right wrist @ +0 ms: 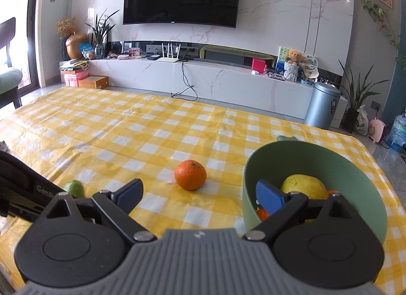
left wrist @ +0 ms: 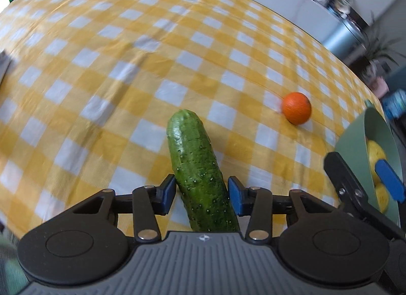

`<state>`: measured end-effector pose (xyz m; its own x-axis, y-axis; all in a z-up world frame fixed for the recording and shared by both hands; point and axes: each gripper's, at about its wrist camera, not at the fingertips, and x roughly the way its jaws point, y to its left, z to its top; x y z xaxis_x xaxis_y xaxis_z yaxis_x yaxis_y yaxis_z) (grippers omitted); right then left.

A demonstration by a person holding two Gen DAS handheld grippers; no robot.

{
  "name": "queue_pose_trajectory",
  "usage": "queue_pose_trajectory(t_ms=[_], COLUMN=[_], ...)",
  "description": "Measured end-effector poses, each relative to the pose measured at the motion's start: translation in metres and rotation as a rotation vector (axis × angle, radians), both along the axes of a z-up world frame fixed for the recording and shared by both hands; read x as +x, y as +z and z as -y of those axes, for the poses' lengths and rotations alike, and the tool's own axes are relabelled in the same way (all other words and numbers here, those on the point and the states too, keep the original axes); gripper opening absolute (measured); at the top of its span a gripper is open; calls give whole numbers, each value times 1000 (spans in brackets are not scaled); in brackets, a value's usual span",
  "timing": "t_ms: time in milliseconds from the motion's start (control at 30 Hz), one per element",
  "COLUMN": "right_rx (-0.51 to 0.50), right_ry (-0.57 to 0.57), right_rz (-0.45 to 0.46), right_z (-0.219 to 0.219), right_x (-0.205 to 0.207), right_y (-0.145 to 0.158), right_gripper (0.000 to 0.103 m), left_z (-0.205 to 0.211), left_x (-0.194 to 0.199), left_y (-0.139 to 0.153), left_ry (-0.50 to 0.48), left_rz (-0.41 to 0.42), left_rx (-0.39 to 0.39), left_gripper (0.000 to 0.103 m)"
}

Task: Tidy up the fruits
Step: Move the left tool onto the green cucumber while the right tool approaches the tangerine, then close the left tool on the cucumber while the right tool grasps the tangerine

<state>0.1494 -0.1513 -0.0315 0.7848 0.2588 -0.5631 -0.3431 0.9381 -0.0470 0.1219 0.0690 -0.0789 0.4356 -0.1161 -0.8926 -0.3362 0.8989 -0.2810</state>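
Note:
A bumpy green cucumber (left wrist: 196, 163) lies lengthwise between the blue pads of my left gripper (left wrist: 201, 191), which press on both its sides. Its tip (right wrist: 74, 188) shows beside the left gripper's black body in the right wrist view. An orange (left wrist: 297, 108) (right wrist: 190, 174) sits alone on the checked cloth. To the right of it stands a green bowl (right wrist: 304, 146) (left wrist: 352, 132) holding a yellow fruit (right wrist: 304, 184) and small orange pieces. My right gripper (right wrist: 200, 196) is open and holds nothing, with its right pad (right wrist: 269, 197) seen against the bowl's inside.
A yellow-and-white checked cloth (right wrist: 127, 130) covers the whole table. A small grey object (left wrist: 3, 64) lies at the table's left edge. Beyond the far edge are a white TV console, a grey bin (right wrist: 322, 104) and potted plants.

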Motion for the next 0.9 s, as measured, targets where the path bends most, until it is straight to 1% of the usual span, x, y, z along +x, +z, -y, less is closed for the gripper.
queue_pose_trajectory(t_ms=[100, 233, 367, 567, 667, 800, 867, 900], right_rx=[-9, -27, -62, -110, -143, -156, -167, -172], right_ry=[13, 31, 64, 95, 119, 124, 120, 117], right_rz=[-4, 2, 10, 19, 23, -3, -10, -13], right_z=[-2, -9, -17, -30, -37, -42, -45, -47], right_x=[3, 7, 12, 20, 24, 34, 40, 43], right_y=[-1, -4, -6, -12, -17, -25, -29, -31], right_gripper=[92, 90, 79, 70, 69, 66, 61, 61], left_z=[-2, -6, -11, -14, -17, -20, -21, -21], left_x=[6, 16, 28, 36, 37, 37, 36, 36], left_y=[3, 10, 7, 6, 2, -3, -5, -5], left_ry=[-41, -78, -92, -127, -139, -132, -130, -129], left_rz=[29, 72, 83, 140, 150, 146, 141, 140], left_rx=[7, 41, 41, 66, 46, 30, 26, 24], left_gripper=[46, 46, 46, 46, 46, 47, 47, 47])
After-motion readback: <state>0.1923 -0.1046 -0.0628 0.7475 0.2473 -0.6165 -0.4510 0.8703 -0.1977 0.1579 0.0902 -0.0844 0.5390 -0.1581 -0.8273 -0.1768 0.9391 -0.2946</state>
